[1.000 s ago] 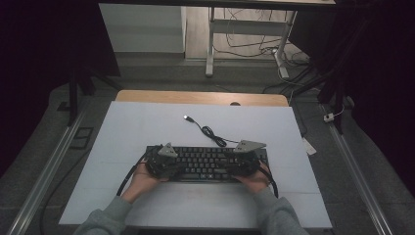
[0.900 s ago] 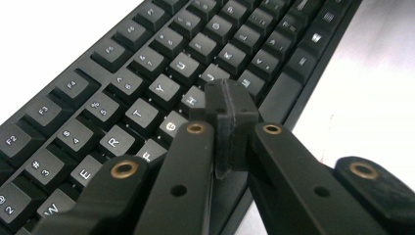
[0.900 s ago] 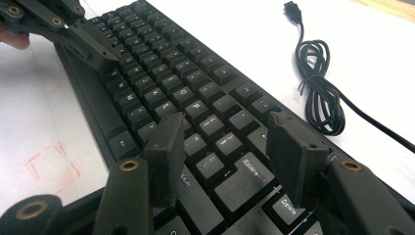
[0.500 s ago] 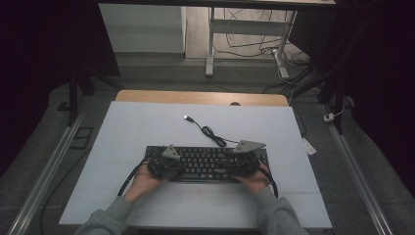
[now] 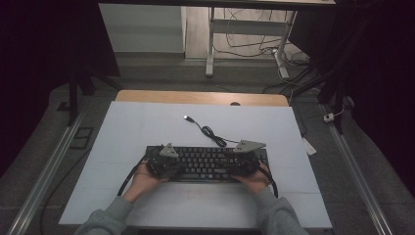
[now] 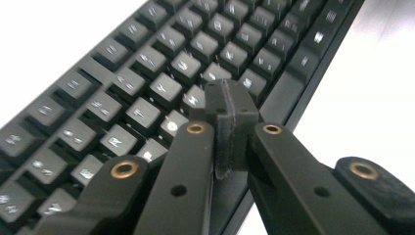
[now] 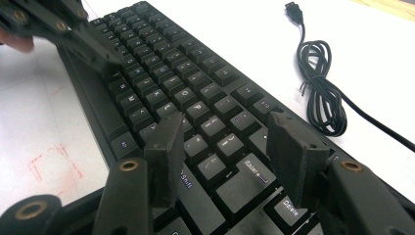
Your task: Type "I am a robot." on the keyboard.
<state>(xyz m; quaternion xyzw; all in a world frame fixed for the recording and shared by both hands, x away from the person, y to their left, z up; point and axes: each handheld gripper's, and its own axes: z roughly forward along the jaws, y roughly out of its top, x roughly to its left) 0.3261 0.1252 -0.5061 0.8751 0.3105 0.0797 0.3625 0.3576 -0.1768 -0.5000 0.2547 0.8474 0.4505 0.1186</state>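
A black keyboard (image 5: 208, 164) lies across the near middle of the white table top (image 5: 147, 122). My left gripper (image 5: 169, 164) hovers at its left end; in the left gripper view the jaws of the left gripper (image 6: 230, 98) are shut together with nothing between them, tips just above the keys (image 6: 147, 88). My right gripper (image 5: 240, 164) is over the keyboard's right end. In the right gripper view the right gripper (image 7: 222, 142) stands open above the keys near Enter (image 7: 244, 183), nothing between the pads. The left gripper (image 7: 63, 34) shows there at the far end.
The keyboard's black cable (image 5: 210, 132) coils behind it, ending in a loose USB plug (image 5: 186, 117); the same cable (image 7: 320, 93) lies to the right in the right gripper view. Red pen marks (image 7: 54, 164) are on the table top. A wooden edge (image 5: 195, 97) runs along the back.
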